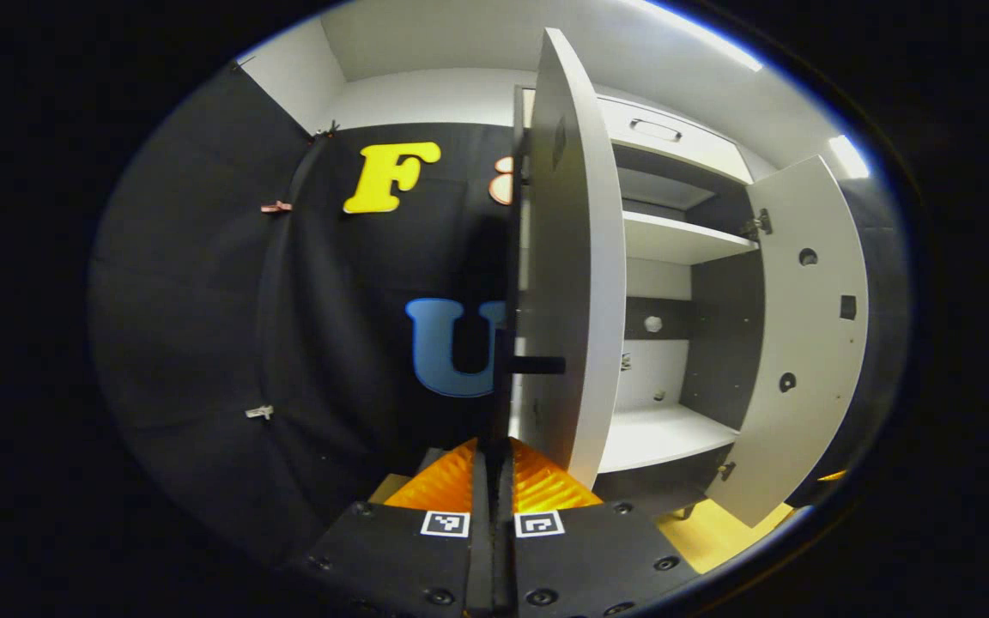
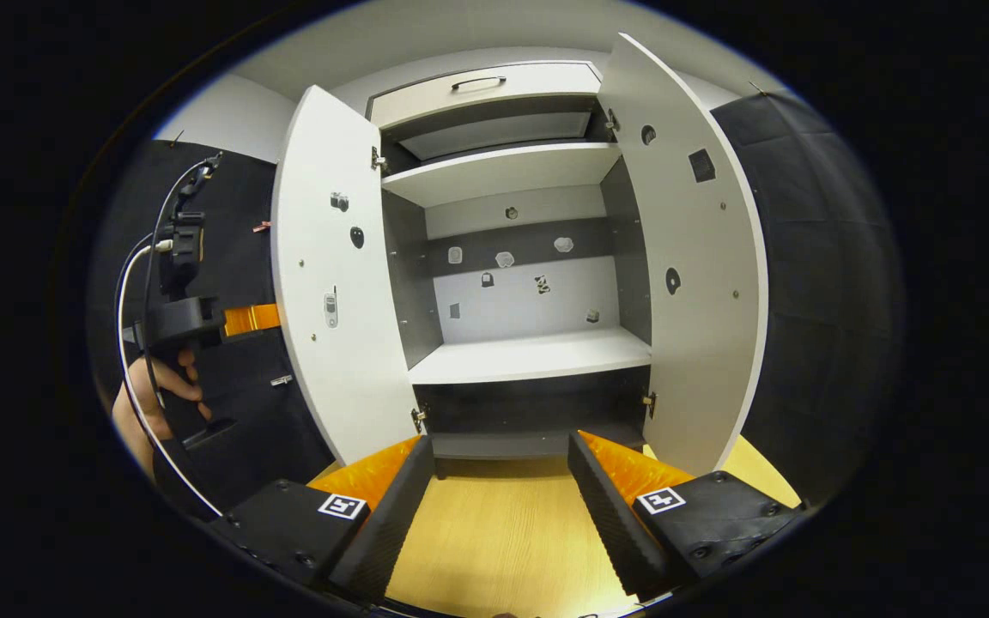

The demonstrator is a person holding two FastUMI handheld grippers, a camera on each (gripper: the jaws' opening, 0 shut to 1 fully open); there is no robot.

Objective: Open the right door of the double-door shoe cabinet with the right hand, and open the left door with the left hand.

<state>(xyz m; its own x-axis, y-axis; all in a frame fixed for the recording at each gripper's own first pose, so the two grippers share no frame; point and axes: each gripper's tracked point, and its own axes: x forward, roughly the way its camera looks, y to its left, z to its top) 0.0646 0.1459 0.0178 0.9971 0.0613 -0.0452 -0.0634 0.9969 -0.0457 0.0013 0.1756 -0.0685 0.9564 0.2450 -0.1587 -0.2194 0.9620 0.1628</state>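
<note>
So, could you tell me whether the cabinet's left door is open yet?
Open. In the right gripper view the left door stands swung out from the cabinet, baring the shelves; the right door is swung out too.

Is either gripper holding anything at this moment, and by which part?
The left gripper looks shut near the left door handle, but contact cannot be told. The right gripper is open, holding nothing.

Both doors of the shoe cabinet [image 2: 503, 257] stand swung wide; between left door [image 2: 331, 283] and right door [image 2: 683, 257] the shelf openings lie unobstructed.
</note>
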